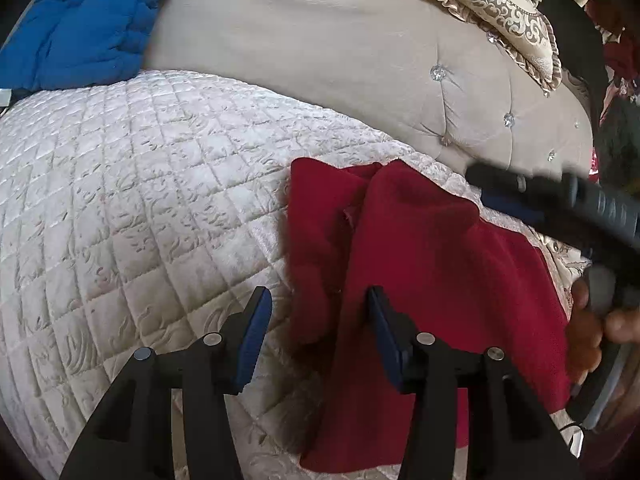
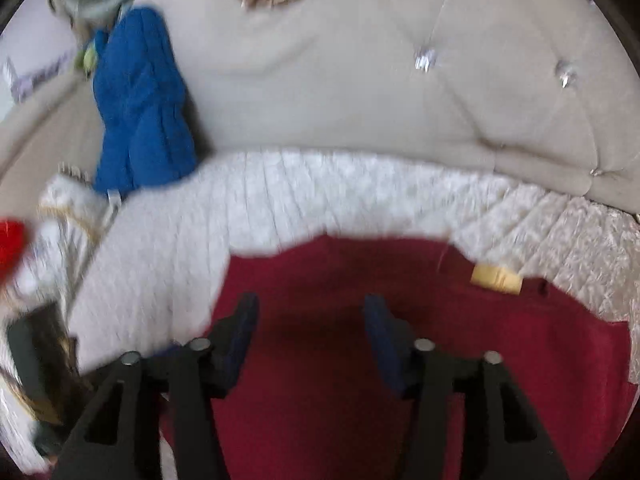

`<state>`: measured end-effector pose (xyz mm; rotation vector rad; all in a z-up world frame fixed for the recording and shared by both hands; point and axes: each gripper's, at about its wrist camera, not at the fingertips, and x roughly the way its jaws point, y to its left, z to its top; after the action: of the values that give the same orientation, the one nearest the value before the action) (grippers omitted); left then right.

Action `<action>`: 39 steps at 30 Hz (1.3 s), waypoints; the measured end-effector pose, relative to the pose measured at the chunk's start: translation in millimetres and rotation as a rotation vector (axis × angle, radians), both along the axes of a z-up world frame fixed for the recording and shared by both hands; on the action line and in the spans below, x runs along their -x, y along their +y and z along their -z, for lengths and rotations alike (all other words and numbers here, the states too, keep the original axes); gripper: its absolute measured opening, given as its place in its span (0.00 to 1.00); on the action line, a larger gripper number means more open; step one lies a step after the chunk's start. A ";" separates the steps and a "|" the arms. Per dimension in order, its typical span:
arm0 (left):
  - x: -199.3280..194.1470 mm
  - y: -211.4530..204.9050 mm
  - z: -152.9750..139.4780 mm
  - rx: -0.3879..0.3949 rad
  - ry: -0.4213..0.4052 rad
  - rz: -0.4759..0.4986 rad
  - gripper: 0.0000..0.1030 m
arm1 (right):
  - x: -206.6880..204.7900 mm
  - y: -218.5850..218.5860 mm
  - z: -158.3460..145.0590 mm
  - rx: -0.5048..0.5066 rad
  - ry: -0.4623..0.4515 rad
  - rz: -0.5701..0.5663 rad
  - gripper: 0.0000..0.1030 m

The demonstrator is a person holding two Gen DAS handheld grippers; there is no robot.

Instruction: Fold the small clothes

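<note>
Left gripper (image 1: 318, 302) and right gripper (image 2: 310, 308): jaws part-open, empty, over red cloth (image 1: 420, 272). Next: pinch matching corners, keeping edges aligned.

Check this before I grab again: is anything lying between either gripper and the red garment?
Nothing visible. The red garment lies bare on the quilt, and the open left gripper and open right gripper hover over it, empty. The blue jacket is far off.
</note>
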<state>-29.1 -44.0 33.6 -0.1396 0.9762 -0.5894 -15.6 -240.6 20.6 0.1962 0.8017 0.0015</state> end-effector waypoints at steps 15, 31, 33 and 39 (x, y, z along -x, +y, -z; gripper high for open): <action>-4.5 9.2 -3.1 0.062 0.027 -0.002 0.27 | -82.2 41.5 44.8 0.058 0.116 -0.029 0.04; 1.3 21.3 12.6 0.081 0.133 -0.004 0.29 | -87.4 93.1 43.3 0.216 0.174 -0.320 0.74; 2.0 21.7 13.0 0.084 0.139 -0.004 0.29 | -95.9 97.3 64.1 0.293 0.242 -0.328 0.35; -0.3 19.6 13.4 0.081 0.144 -0.005 0.29 | -100.3 79.4 64.7 0.232 0.201 -0.243 0.08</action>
<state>-28.8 -24.4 20.2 -0.2594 1.0913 -0.6215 84.7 -161.2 -44.1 -0.1233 1.0143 0.1188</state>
